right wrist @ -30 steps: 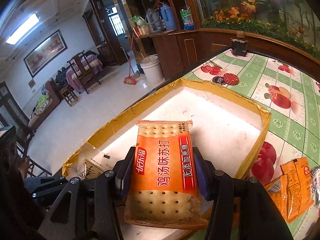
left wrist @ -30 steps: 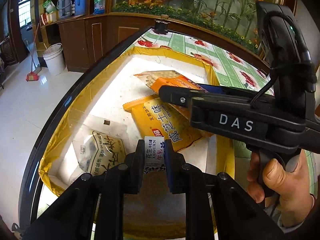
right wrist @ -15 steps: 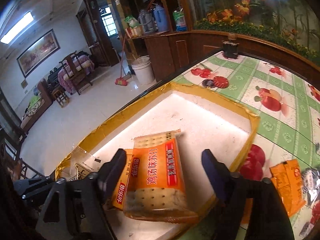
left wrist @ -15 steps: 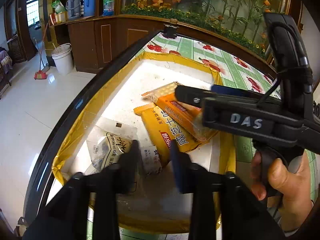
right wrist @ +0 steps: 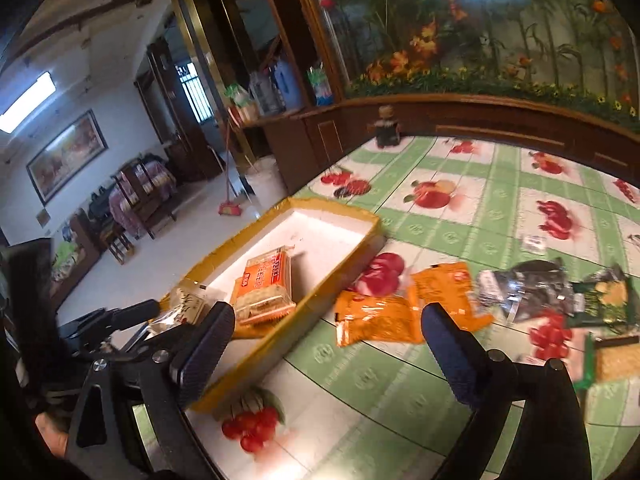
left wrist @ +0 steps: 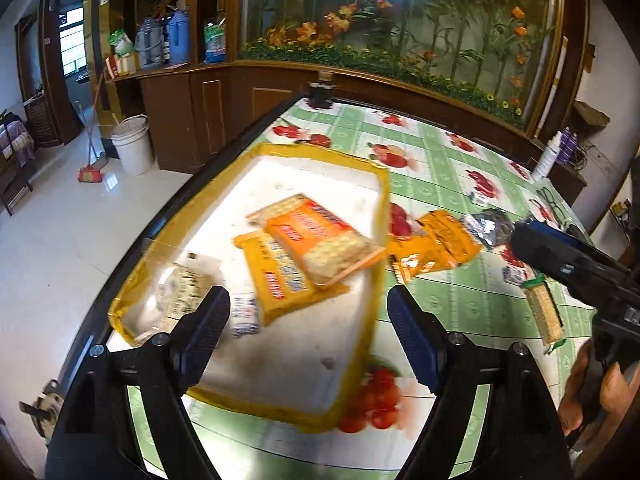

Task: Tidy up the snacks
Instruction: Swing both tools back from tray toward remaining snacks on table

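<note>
A white tray with a yellow taped rim (left wrist: 378, 208) (right wrist: 352, 248) sits at the table's left edge. In it lie an orange cracker pack (left wrist: 320, 240) (right wrist: 266, 284) on top of a yellow snack bag (left wrist: 276, 280), a small white candy pack (left wrist: 245, 316) and a clear beige packet (left wrist: 184, 286) (right wrist: 188, 304). My left gripper (left wrist: 308, 332) is open and empty above the tray's near end. My right gripper (right wrist: 328, 344) is open and empty above the tray's right rim. Two orange bags (right wrist: 376, 320) (left wrist: 436, 246) lie on the cloth right of the tray.
Dark foil packs (right wrist: 528, 288) (left wrist: 490, 226), a green pack (right wrist: 604, 300) and a cracker bar (left wrist: 544, 312) lie on the green fruit-print tablecloth (right wrist: 480, 216). A dark jar (left wrist: 320, 92) stands at the far edge. The table drops off to the floor on the left.
Both grippers opened and pulled back. The left let go of the small white candy pack, the right let go of the orange cracker pack; both packs now lie in the tray.
</note>
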`<state>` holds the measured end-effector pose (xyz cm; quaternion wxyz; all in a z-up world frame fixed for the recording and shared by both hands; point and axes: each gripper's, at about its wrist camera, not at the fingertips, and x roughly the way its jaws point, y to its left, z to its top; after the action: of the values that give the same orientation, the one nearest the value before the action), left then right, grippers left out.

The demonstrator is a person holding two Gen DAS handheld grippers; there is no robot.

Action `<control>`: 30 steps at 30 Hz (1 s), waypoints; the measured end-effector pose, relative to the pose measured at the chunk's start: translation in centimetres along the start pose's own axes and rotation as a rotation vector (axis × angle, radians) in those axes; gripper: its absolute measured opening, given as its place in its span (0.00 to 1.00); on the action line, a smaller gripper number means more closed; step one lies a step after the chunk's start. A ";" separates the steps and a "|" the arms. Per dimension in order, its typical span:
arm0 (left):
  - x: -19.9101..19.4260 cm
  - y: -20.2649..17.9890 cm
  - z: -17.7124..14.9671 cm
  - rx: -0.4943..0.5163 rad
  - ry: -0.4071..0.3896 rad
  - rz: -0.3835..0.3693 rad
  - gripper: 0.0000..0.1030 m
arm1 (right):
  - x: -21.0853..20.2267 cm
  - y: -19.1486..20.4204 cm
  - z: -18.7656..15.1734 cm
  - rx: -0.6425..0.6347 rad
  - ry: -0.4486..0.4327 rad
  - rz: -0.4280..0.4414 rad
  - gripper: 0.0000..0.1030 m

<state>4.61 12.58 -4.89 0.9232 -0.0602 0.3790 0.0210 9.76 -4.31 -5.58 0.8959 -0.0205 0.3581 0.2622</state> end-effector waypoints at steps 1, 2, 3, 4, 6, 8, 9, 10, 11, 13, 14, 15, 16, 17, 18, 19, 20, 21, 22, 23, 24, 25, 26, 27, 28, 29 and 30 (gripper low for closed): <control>0.0 -0.7 -0.1 0.000 0.005 -0.016 0.79 | -1.8 -0.9 -0.5 0.010 -0.036 -0.010 0.93; 0.1 -1.4 -0.1 -0.002 0.011 -0.038 0.79 | -3.1 -1.7 -0.9 0.025 -0.063 -0.014 0.93; 0.0 -2.1 -0.2 -0.003 0.019 -0.056 0.79 | -4.5 -2.6 -1.3 0.045 -0.092 -0.006 0.93; 0.2 -2.9 -0.3 -0.003 0.030 -0.075 0.79 | -6.0 -3.8 -1.6 0.079 -0.123 0.013 0.93; 0.7 -4.4 -0.3 -0.010 0.060 -0.094 0.79 | -9.0 -6.6 -2.2 0.173 -0.211 0.057 0.93; 1.1 -6.0 -0.4 -0.037 0.100 -0.124 0.79 | -11.8 -9.9 -2.6 0.315 -0.335 0.121 0.93; 1.2 -6.7 -0.5 -0.054 0.120 -0.150 0.79 | -13.1 -11.5 -3.0 0.396 -0.392 0.140 0.96; 0.9 -7.8 -0.7 -0.073 0.125 -0.203 0.79 | -14.3 -13.2 -3.2 0.468 -0.436 0.143 0.96; 0.3 -8.7 -0.9 -0.083 0.107 -0.243 0.79 | -15.2 -14.2 -3.2 0.495 -0.467 0.125 0.96; -1.2 -11.3 -1.6 -0.111 0.042 -0.291 0.79 | -17.0 -15.6 -3.0 0.502 -0.539 0.058 0.96; -2.0 -12.8 -2.2 -0.142 0.013 -0.326 0.79 | -17.8 -16.2 -2.9 0.510 -0.570 0.048 0.96; -2.6 -14.5 -2.7 -0.166 -0.013 -0.384 0.79 | -18.6 -16.7 -2.9 0.524 -0.596 0.052 0.96; -3.1 -16.0 -3.0 -0.168 -0.019 -0.418 0.79 | -19.2 -17.0 -2.9 0.537 -0.617 0.043 0.97; -3.3 -17.6 -3.2 -0.156 -0.013 -0.435 0.79 | -20.0 -17.3 -2.9 0.543 -0.636 0.027 0.97; -3.6 -18.9 -3.4 -0.148 -0.014 -0.448 0.79 | -20.5 -17.4 -2.9 0.541 -0.653 0.011 0.97; -4.0 -20.1 -3.8 -0.158 -0.018 -0.471 0.79 | -21.3 -17.5 -2.9 0.538 -0.683 -0.015 0.97; -4.3 -20.7 -4.1 -0.179 -0.023 -0.497 0.79 | -22.1 -17.4 -3.3 0.539 -0.714 -0.045 0.97; -4.7 -21.2 -4.6 -0.205 -0.023 -0.524 0.79 | -22.8 -17.5 -3.6 0.547 -0.752 -0.084 0.98; -5.0 -21.7 -4.9 -0.213 -0.018 -0.539 0.79 | -23.9 -17.6 -4.3 0.567 -0.806 -0.119 0.98; -5.3 -22.1 -5.1 -0.206 -0.015 -0.560 0.79 | -24.6 -17.8 -4.9 0.590 -0.846 -0.145 0.98; -5.7 -22.4 -5.3 -0.190 -0.017 -0.567 0.79 | -25.1 -18.0 -5.5 0.617 -0.879 -0.173 0.98; -6.0 -22.8 -5.3 -0.149 -0.019 -0.559 0.79 | -25.8 -18.4 -6.1 0.647 -0.919 -0.198 0.98; -6.2 -22.8 -5.3 -0.120 -0.020 -0.554 0.79 | -26.2 -18.7 -6.6 0.672 -0.938 -0.220 0.98; -6.3 -22.5 -5.3 -0.098 -0.027 -0.536 0.79 | -26.6 -19.1 -6.9 0.699 -0.949 -0.225 0.99; -6.1 -22.0 -5.1 -0.062 -0.030 -0.480 0.79 | -26.7 -19.5 -7.1 0.723 -0.948 -0.213 0.99; -5.7 -21.3 -4.9 -0.036 -0.028 -0.434 0.79 | -26.7 -19.9 -7.0 0.729 -0.921 -0.205 0.99; -5.2 -20.0 -4.4 -0.023 -0.033 -0.389 0.79 | -26.3 -20.3 -6.5 0.716 -0.873 -0.177 1.00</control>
<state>-0.46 -7.78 -2.47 0.9153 -0.1423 0.3446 -0.1524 -0.44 -35.20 3.68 0.9305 0.3644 0.0183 0.0328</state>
